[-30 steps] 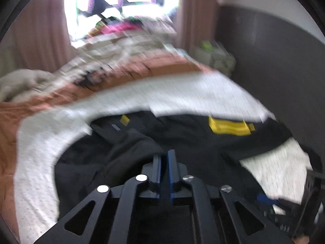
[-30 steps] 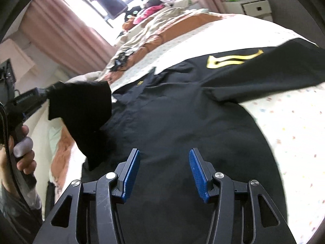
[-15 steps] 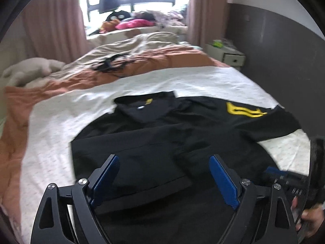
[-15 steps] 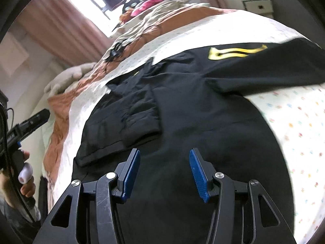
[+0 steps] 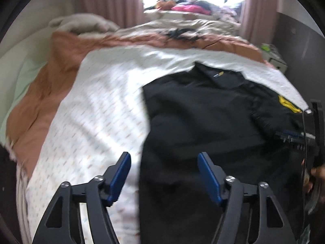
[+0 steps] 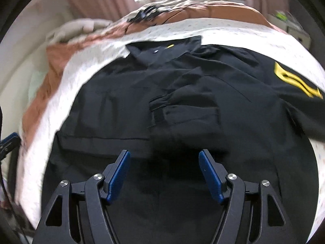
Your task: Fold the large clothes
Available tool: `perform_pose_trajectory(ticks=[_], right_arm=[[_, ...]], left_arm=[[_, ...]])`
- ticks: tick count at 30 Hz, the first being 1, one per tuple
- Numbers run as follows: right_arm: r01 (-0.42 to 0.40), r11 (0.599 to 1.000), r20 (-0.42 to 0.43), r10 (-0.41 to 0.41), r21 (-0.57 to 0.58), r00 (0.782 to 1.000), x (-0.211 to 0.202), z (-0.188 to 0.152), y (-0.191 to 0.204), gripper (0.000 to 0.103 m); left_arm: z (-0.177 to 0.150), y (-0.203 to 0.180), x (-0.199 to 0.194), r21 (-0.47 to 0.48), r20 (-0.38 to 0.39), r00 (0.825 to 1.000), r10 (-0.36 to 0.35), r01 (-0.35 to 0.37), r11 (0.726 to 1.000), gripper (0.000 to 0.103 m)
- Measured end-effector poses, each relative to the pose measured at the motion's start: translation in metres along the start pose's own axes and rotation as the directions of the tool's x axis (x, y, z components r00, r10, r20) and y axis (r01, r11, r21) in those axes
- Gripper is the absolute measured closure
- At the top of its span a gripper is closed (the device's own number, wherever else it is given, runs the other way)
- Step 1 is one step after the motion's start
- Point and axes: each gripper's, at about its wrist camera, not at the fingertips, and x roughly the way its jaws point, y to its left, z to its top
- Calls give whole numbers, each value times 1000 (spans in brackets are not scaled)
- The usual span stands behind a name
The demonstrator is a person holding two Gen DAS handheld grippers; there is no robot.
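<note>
Both grippers, left and right, gape empty (jaws just shifted) above black jacket.

The right claw is hovering over a black jacket, its blue pads spread apart after just opening wider, with nothing between them. The jacket is lying flat on the bed's white dotted sheet, collar pointing away and one sleeve folded across the body. A yellow emblem is showing at the right. A brown blanket is lying beyond.
</note>
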Motion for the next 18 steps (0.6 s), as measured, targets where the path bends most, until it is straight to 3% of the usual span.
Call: perform_pose_trajectory(ticks=[7,9,11,13,18], right_arm=[[162,986,-47,-164,-47,985,39,7,7,34],[197,979,-51,-200,-59,978,43,5,8,51],[180,982,-36,-182,-56,983,38,7,6,65],[163,985,-10,-164,-47,986,26,12,0,70],[229,973,78,-227,-17,971,-19,26,-29,72]], left_arm=[[-35,67,-15,-85,-19,997,77,-79,993,36],[-39,79,-17,-129,-23,997,73,-75,989,36],[-43,86,-17,-155,-28,997,68,-71,985,36],[-44,85,-17,-156,-25,998,62,-66,986,36],[-41,74,-17,-125,-11,999,46,-47,991,36]])
